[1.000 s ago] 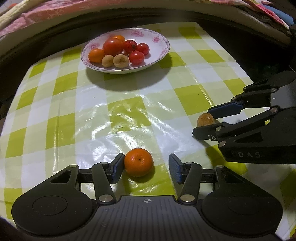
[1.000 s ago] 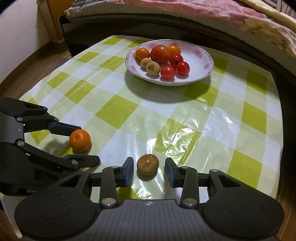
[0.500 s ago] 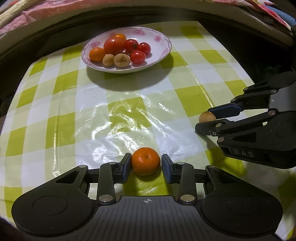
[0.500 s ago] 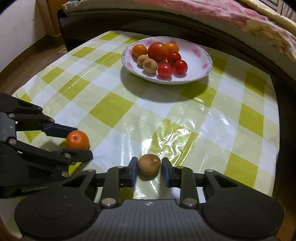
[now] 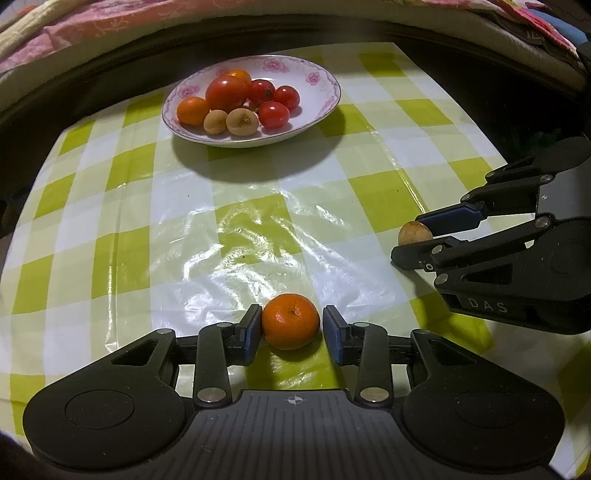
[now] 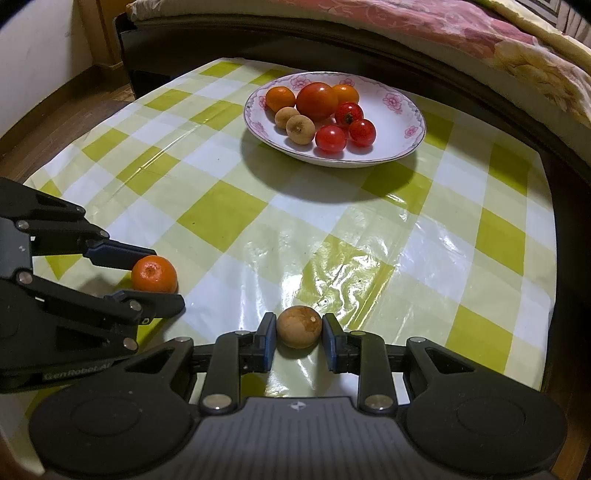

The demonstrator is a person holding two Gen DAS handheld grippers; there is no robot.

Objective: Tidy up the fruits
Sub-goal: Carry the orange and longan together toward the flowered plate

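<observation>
On the green-and-white checked tablecloth, a mandarin (image 5: 291, 321) rests between the pads of my left gripper (image 5: 292, 326), which is shut on it. The right wrist view shows that same mandarin (image 6: 154, 275) in the left gripper (image 6: 162, 280) at the left. My right gripper (image 6: 299, 330) is shut on a small round brown fruit (image 6: 299, 325), also resting on the cloth. The left wrist view has this brown fruit (image 5: 414, 232) half hidden between the right gripper's (image 5: 412, 240) fingers. A flowered white plate (image 5: 317, 83) (image 6: 404, 118) at the far side holds tomatoes, mandarins and brown fruits.
A bed with a pink patterned quilt (image 6: 461, 33) runs behind the table's far edge. Wooden floor (image 6: 55, 122) shows past the left edge in the right wrist view. The cloth's right edge (image 6: 550, 258) drops off close to the right gripper.
Both grippers' jaws closed from wide around their fruits to pressing on them. The mandarin shifted slightly toward the middle of the left jaws. Neither hand has moved off.
</observation>
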